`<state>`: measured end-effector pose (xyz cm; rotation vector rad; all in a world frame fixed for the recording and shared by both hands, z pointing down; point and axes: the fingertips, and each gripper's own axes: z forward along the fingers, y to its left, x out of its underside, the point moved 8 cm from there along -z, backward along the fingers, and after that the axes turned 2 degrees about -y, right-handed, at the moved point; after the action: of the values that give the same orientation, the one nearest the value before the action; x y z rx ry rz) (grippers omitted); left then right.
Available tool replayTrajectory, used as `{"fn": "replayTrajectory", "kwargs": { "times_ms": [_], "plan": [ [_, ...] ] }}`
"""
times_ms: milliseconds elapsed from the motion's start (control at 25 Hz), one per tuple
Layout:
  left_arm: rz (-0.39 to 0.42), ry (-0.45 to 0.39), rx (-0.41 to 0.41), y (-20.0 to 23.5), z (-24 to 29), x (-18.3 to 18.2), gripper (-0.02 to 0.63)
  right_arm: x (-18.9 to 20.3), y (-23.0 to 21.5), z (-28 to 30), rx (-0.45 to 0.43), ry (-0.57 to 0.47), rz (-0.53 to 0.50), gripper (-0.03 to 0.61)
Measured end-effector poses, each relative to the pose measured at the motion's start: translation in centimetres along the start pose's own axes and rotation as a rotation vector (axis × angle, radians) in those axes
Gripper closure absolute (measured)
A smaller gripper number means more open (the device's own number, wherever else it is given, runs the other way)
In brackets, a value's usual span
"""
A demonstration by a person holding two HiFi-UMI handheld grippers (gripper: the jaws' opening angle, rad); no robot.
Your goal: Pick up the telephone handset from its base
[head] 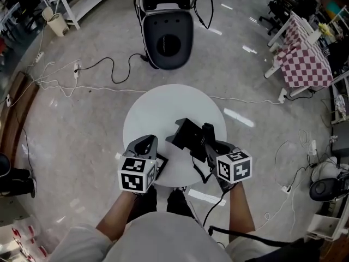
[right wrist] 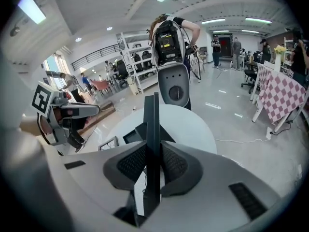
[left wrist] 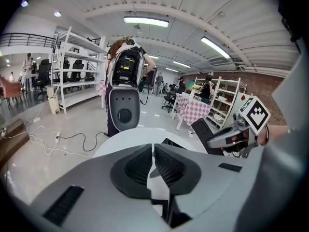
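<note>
Grey polished floor (head: pixel 82 124) spreads through a wide workshop hall, with white shelving (left wrist: pixel 72 66) along one side, a stand draped in a red-and-white checked cloth (head: pixel 308 59) on the other, and loose cables (head: pixel 98 70) trailing across the ground. Beyond the work spot stands a big black-and-white machine (head: pixel 168 37) on a rounded foot. Nearer the person is a round white table (head: pixel 147 113).

On that table, towards its near right side, sits the black telephone base (right wrist: pixel 137 132). The handset (right wrist: pixel 151 129) is a thin black slab that stands edge-on right above the base. It rises straight up between the two pads of the right tongs (right wrist: pixel 151 166), which are closed on its two flat faces and grip it low down, so most of its length sticks out past the tips. From the left gripper view it leans up and away from the table top. Whether its lower end touches the base cannot be told.

The left tongs (left wrist: pixel 154 166) hover over the near left edge of the table, apart from the handset and base. Their pads are drawn nearly together, with only a slit of light between them and nothing in it.

A black cord (head: pixel 200 173) loops off the table's near edge below the right tongs. A small flat dark panel (right wrist: pixel 108 143) lies on the table just beside the left tongs.
</note>
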<state>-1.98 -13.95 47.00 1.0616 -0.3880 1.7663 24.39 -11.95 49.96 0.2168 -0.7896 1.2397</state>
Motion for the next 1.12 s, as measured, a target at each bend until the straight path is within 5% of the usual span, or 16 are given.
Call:
{"fn": "replayTrajectory", "kwargs": {
  "times_ms": [560,880,1120],
  "plan": [
    [0.067,-0.231,0.090,-1.2,-1.9,-8.4,0.584,-5.5,2.8,-7.8,0.004,-0.367,0.121,0.486],
    [0.124,-0.304,0.207,-2.1,-2.7,-12.7,0.584,-9.6,4.8,-12.7,0.105,-0.551,0.100,0.486],
    [0.168,-0.361,0.300,-2.0,-3.4,-16.1,0.584,-10.9,6.3,-15.2,0.220,-0.722,0.209,0.486]
  ]
}}
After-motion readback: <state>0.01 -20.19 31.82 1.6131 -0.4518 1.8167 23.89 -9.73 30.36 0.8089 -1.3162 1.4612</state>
